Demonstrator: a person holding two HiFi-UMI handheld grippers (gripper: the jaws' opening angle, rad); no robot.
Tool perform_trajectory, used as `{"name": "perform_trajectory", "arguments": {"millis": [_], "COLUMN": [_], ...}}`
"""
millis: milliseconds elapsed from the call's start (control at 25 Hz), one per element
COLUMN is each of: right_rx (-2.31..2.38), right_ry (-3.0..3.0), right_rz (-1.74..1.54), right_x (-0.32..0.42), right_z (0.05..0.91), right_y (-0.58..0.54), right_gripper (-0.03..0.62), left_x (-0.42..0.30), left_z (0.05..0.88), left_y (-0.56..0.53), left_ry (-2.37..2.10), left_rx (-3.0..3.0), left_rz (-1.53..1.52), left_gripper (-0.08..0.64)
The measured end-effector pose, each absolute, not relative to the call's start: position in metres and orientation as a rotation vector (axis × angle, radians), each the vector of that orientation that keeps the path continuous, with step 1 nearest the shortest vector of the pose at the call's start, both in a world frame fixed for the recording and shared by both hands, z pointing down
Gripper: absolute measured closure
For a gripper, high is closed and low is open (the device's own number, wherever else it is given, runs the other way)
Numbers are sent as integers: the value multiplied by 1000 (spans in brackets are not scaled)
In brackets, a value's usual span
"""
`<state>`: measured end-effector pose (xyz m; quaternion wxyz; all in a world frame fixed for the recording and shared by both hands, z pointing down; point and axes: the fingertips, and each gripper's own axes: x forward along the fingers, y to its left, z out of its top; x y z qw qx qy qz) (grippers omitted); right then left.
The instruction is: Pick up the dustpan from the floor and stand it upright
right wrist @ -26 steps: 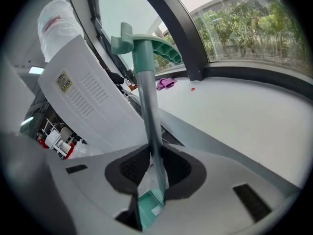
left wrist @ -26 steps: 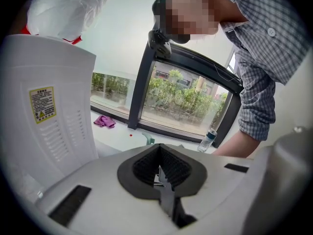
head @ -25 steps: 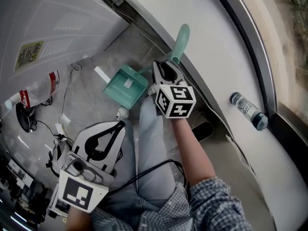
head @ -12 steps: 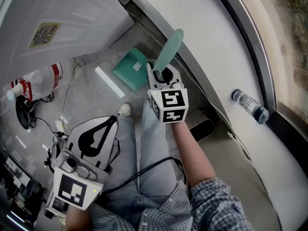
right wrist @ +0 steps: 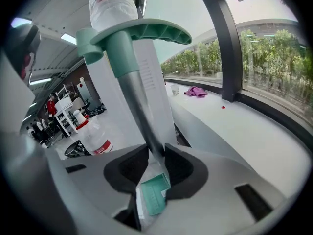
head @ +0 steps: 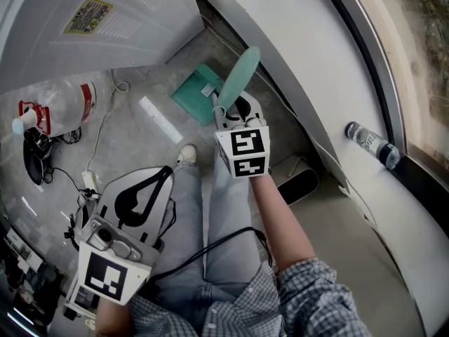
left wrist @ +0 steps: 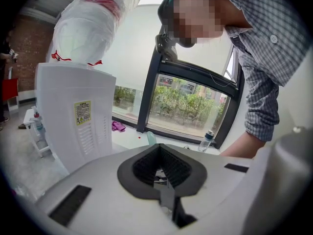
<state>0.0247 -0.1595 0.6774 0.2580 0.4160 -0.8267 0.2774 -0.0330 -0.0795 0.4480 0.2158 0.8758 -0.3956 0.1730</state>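
Note:
A teal dustpan has its pan (head: 198,93) down on the grey floor and its long handle (head: 238,76) rising toward me, close to the white ledge. My right gripper (head: 228,112) holds the lower handle. In the right gripper view the handle (right wrist: 128,67) runs up between the dark pads (right wrist: 178,165), and the pan (right wrist: 155,194) shows below them. The right gripper (right wrist: 155,153) has its jaws opening, with the pads still against the handle. My left gripper (head: 167,173) hangs over my legs, shut and empty. In the left gripper view the left gripper (left wrist: 160,173) has its pads meeting.
A white water dispenser (head: 105,20) stands at the upper left, with a clear jug (head: 63,107) lying beside it. A white strip (head: 160,119) and cables (head: 91,181) lie on the floor. A plastic bottle (head: 368,144) rests on the curved white ledge (head: 309,69).
The dustpan has swung from lying flat to standing on its pan, handle up. My right gripper rose and rolled with the handle. The left gripper shifted only a little.

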Motion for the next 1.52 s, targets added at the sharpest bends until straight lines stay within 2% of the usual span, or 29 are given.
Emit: {"name": "perform_trajectory", "arguments": {"millis": [280, 400, 720, 880, 1040, 1520], "right_rx": [1198, 1212, 1313, 1419, 1543, 1664], "right_ry": [-2200, -2178, -2103, -2026, -1990, -2161], "right_rz": [790, 808, 819, 822, 752, 691], "right_x": [27, 26, 40, 55, 70, 67], "right_z": [679, 679, 660, 629, 578, 393], "right_y": [-159, -156, -130, -112, -94, -36], "right_gripper": [486, 426, 419, 465, 579, 584], "left_x": [-60, -71, -88, -100, -113, -141], "left_z": [443, 440, 429, 402, 367, 277], "left_y": [-62, -57, -40, -36, -36, -20], "left_ry": [-1126, -1139, -1108, -1086, -1079, -1089], "left_rx": [2436, 2444, 2516, 2571, 2626, 2702], "left_rz": [481, 469, 442, 440, 398, 320], "left_gripper": [553, 553, 553, 553, 554, 553]}}
